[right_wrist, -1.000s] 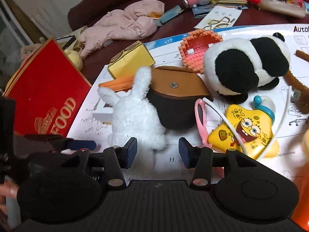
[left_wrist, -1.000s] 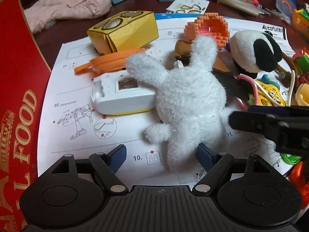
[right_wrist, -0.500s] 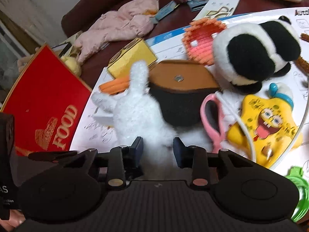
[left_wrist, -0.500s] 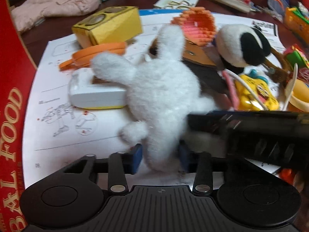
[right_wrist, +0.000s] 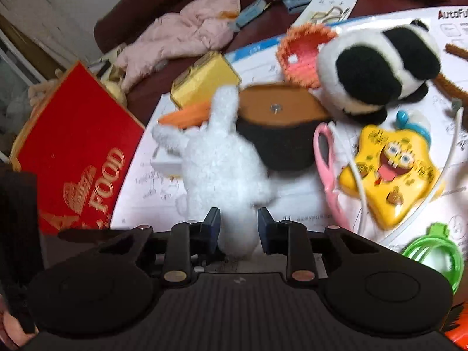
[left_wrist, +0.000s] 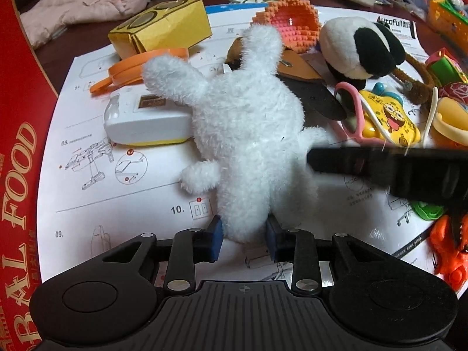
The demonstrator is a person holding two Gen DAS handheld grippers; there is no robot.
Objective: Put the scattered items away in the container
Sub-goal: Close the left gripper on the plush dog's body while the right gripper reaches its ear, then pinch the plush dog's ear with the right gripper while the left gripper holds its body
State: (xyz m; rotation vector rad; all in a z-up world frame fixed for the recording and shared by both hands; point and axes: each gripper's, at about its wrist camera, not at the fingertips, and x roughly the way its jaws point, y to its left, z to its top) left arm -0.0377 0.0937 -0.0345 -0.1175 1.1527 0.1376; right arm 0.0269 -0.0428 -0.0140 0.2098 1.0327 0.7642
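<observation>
A white plush rabbit [left_wrist: 245,134] lies on a big printed instruction sheet [left_wrist: 122,193]. My left gripper [left_wrist: 244,237] is shut on the rabbit's lower end, blue pads pressing both sides. My right gripper [right_wrist: 238,228] also has its pads against the rabbit [right_wrist: 222,169]. The right gripper's black body crosses the left wrist view at the right [left_wrist: 395,169]. The red box [left_wrist: 17,134] printed "FOOD" stands at the left; it also shows in the right wrist view [right_wrist: 73,158].
Around the rabbit lie a white device [left_wrist: 143,120], an orange strap [left_wrist: 137,64], a yellow carton [left_wrist: 161,29], a brown pouch [right_wrist: 278,128], a panda plush [right_wrist: 377,70], pink scissors [right_wrist: 324,163], a SpongeBob toy [right_wrist: 392,172] and a green ring [right_wrist: 435,257]. A pink garment [right_wrist: 181,35] lies at the back.
Both grippers have closed in on the white rabbit's lower end. The left jaws went from wide open to pinching it, and the right gripper moved left onto it.
</observation>
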